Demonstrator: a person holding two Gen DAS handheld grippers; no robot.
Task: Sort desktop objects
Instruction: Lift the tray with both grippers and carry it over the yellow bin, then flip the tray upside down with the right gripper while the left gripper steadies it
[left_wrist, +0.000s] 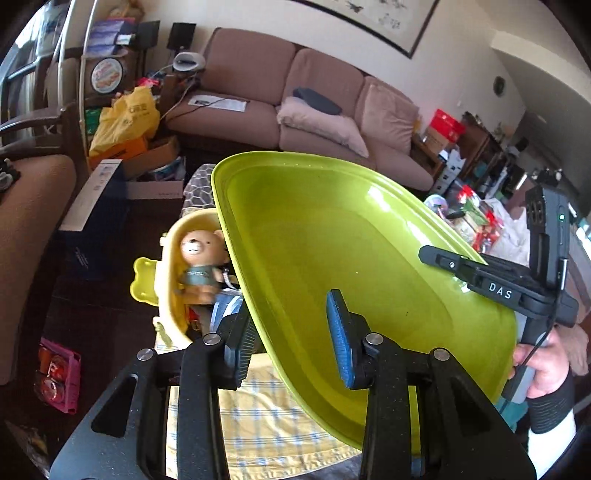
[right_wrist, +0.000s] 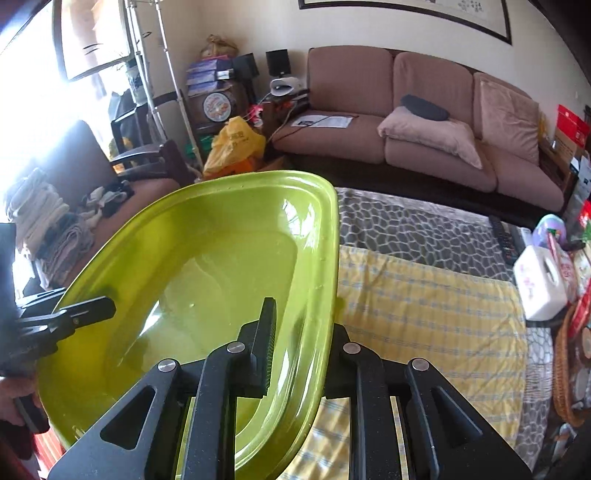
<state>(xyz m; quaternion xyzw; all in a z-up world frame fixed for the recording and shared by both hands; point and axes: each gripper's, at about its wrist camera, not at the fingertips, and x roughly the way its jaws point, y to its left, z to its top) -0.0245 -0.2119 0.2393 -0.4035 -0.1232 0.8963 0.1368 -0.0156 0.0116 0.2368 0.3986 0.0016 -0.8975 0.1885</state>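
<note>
- Green plastic tray (left_wrist: 332, 258) — oblong, glossy, empty; held in the air above the yellow checked cloth (right_wrist: 424, 295), tipped steeply with its hollow facing the cameras.
- Left gripper (left_wrist: 291, 332) — straddles the tray's near rim, one blue-padded finger (left_wrist: 341, 339) inside the basin, the other outside; a gap shows on both sides of the rim, so the jaws look loose rather than pinching.
- Right gripper (right_wrist: 303, 343) — narrow, clamped across the opposite long rim, one finger inside, one behind the wall.
- Relation that matters, as I judge it: the tray's long axis runs away from both grippers, each sitting on one long side, neither clearly nearer; the weight seems to hang mostly on the right-hand grip.
- Yellow tub (left_wrist: 181, 258) to the left of the tray, lower down, holding a teddy bear (left_wrist: 201, 262) in a teal shirt, beside a yellow bear-shaped lid (left_wrist: 142, 282).
- Writing: "DAS" in white on the right gripper's body, seen from the left wrist camera; print on the yellow shopping bag (left_wrist: 125, 118) is too blurred to read.
- White tissue box (right_wrist: 539, 284) at the cloth's right edge.
</note>
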